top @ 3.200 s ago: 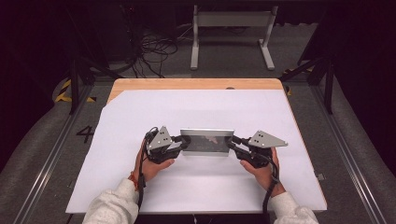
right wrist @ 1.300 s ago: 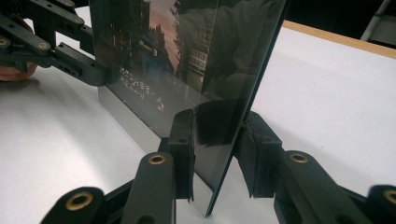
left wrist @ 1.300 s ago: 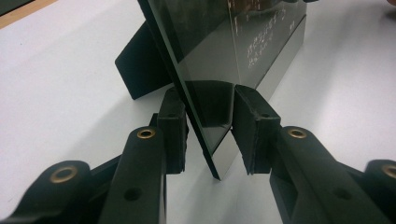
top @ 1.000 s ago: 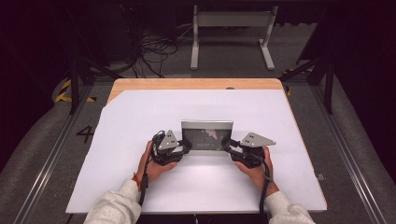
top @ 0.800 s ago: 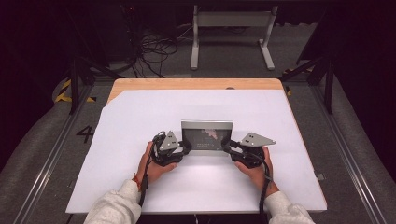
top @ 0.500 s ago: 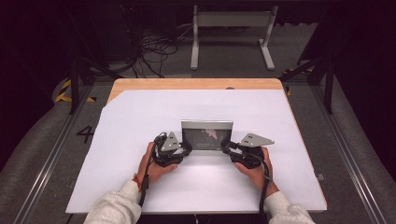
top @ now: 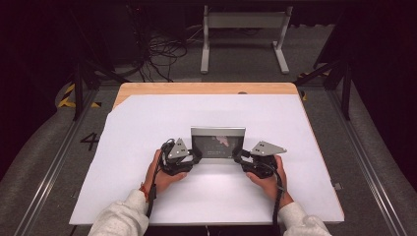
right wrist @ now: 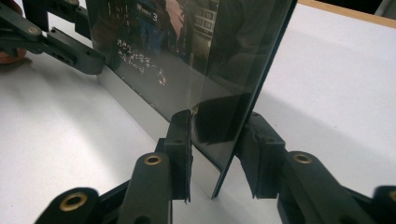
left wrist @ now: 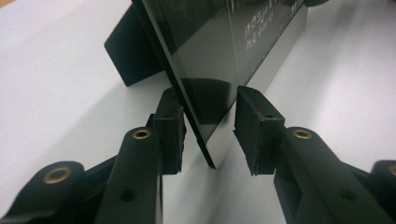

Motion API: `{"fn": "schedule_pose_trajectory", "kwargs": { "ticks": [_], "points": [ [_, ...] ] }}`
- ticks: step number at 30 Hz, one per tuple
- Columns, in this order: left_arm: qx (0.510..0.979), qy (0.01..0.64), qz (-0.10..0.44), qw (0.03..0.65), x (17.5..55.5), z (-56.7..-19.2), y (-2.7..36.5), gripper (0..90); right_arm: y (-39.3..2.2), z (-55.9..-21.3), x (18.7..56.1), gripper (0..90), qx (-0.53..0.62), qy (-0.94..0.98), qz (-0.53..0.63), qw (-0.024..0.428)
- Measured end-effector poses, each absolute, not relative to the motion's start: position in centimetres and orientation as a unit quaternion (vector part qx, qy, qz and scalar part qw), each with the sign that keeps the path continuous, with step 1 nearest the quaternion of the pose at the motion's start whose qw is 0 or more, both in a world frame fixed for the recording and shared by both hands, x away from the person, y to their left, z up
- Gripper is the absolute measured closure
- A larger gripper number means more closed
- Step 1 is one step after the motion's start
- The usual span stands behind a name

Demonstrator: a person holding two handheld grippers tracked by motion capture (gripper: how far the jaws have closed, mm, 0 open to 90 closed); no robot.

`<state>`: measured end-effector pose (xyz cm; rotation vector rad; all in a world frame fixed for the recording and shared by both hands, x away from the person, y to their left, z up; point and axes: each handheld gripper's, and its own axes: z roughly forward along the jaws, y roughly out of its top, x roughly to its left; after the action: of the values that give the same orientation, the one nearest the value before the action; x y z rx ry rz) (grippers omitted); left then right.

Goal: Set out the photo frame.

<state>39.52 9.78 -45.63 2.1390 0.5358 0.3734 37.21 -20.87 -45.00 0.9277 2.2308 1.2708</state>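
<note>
moved: frame [top: 218,143] now upright | both grippers [left wrist: 208,135] [right wrist: 214,149] loosened, pads clear | writing: unreadable

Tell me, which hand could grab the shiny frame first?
Probably left gripper: jaws straddle the frame, one pad almost touching. Right gripper straddles too, but its jaws have just been opening.

The picture frame [top: 218,143] has a glossy dark glass front and a smooth brushed-metal edge, the table [top: 206,89] shows bare wood at its far edge under matt white paper [top: 147,123], and the gripper pads [left wrist: 170,130] look like rough black foam.
</note>
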Motion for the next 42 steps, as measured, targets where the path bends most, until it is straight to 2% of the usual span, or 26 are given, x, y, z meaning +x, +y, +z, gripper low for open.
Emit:
{"fn": "schedule_pose_trajectory", "kwargs": {
  "ticks": [16,22,27,30,42],
  "points": [
    [0.859,0.206,0.171,0.436,39.0,-44.7,9.9,61.1,-20.8,-43.9,37.0,65.4,0.326,0.802,0.445,0.229],
    [0.855,0.202,0.188,0.439,38.6,-43.9,10.0,53.0,-20.8,-43.2,36.9,63.5,0.329,0.802,0.440,0.234],
    [0.857,0.192,0.207,0.432,38.1,-43.3,10.0,47.1,-20.6,-42.9,36.6,59.3,0.323,0.809,0.429,0.238],
    [0.859,0.183,0.215,0.427,37.7,-43.1,9.9,44.2,-20.3,-42.6,36.1,56.0,0.305,0.821,0.406,0.259],
    [0.858,0.183,0.225,0.423,37.2,-42.6,10.1,29.0,-20.6,-42.3,35.6,40.5,0.302,0.826,0.399,0.260]
  ]
}}
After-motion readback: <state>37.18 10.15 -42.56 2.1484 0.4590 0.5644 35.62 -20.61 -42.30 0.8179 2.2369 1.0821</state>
